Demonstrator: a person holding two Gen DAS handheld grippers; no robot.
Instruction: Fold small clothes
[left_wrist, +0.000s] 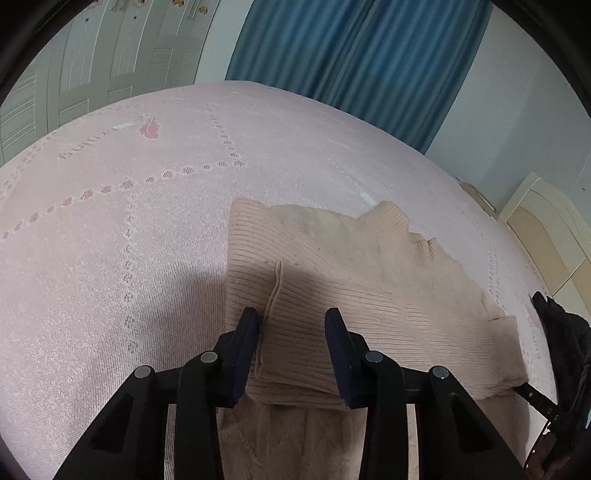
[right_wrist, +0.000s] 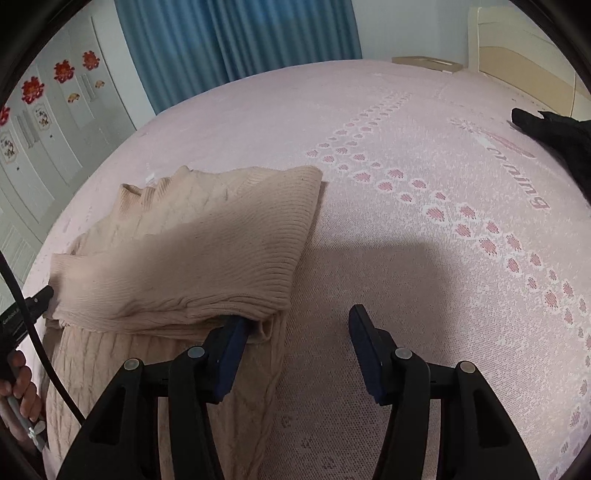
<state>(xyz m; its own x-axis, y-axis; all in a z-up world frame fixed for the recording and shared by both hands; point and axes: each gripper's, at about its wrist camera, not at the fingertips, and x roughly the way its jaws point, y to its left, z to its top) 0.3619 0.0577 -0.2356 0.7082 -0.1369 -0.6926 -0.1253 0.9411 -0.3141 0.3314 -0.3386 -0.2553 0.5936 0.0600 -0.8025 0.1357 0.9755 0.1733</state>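
Observation:
A beige ribbed knit sweater (left_wrist: 332, 273) lies partly folded on the pink bed cover (left_wrist: 110, 240). My left gripper (left_wrist: 291, 321) is open, its jaws astride the folded lower edge of the sweater. In the right wrist view the sweater (right_wrist: 192, 243) lies at the left, its upper layer folded over. My right gripper (right_wrist: 299, 325) is open; its left finger (right_wrist: 231, 354) touches the sweater's folded corner and its right finger (right_wrist: 364, 347) is over the bare cover. The tip of the left gripper (right_wrist: 40, 295) shows at the sweater's left edge.
A black garment (right_wrist: 554, 136) lies at the bed's far right and also shows in the left wrist view (left_wrist: 561, 332). Blue curtains (left_wrist: 351, 55), a white wardrobe (right_wrist: 44, 122) and a cream headboard (right_wrist: 517, 44) surround the bed. A black cable (right_wrist: 33, 332) hangs at the left.

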